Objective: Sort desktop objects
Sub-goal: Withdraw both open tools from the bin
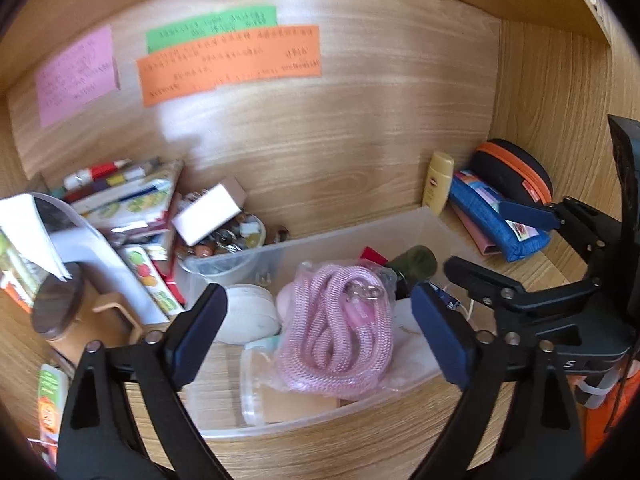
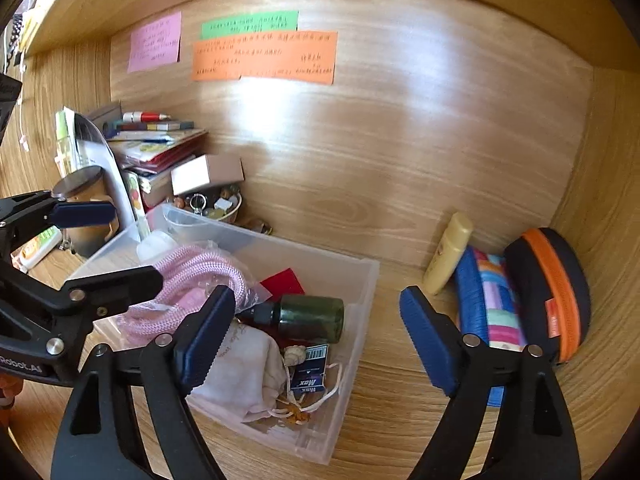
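A clear plastic bin (image 2: 362, 280) stands on the wooden desk. In it lie a pink rope in a plastic bag (image 1: 340, 332), a dark green bottle (image 2: 314, 316), a white drawstring pouch (image 2: 244, 372) and a red card (image 2: 284, 282). My left gripper (image 1: 320, 332) hangs open above the bin, and the pink rope shows between its blue pads without touching them. My right gripper (image 2: 316, 338) is open over the bin's right end, holding nothing. Each gripper also shows in the other's view, jaws apart.
Right of the bin, against the back wall, are a yellow bottle (image 2: 448, 256), a blue pouch (image 2: 492, 304) and a black case with an orange zip (image 2: 556, 292). On the left are stacked books (image 1: 128, 200), a bowl of beads (image 1: 228, 244), a white box (image 1: 208, 216) and a lidded jar (image 1: 56, 308).
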Motion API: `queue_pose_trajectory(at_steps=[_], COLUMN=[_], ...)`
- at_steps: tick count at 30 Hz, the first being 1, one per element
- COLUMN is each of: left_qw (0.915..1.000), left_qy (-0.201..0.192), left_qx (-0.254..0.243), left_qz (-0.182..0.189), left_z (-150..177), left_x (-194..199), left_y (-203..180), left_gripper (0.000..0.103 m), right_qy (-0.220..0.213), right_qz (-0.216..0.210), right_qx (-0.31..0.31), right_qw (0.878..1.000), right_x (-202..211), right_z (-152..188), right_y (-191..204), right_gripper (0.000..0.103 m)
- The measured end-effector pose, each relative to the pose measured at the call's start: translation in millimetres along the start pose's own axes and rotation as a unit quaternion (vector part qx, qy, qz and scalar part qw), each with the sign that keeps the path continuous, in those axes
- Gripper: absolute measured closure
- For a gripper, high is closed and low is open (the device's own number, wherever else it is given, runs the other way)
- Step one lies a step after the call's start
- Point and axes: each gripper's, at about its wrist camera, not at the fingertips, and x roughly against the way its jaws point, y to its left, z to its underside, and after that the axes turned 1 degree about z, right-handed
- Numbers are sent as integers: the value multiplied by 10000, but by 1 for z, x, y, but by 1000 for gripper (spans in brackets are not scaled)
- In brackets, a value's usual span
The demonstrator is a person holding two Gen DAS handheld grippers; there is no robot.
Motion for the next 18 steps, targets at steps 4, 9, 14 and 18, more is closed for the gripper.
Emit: queue_pose_trajectory(at_steps=[4,9,14,18], left_qw=[9996,9986,9964,9956], left_qy=[-119,-238,-374,-468], left_qx=[115,284,346,390], left_qz=[-248,-372,-684,-709], left_z=[2,8,19,30], left_x=[15,34,54,67], left_y=[6,12,11,7], left_gripper=[3,3,1,1], right_qy=[62,61,-33,-139], right_qz=[29,71,285,441], right_qx=[-58,-22,80,102], right_qw=[10000,10000,9996,9989], right_x=[13,30,54,73], right_z=[-1,3,10,20], right_y=[1,5,14,24], right_gripper=[4,1,0,0])
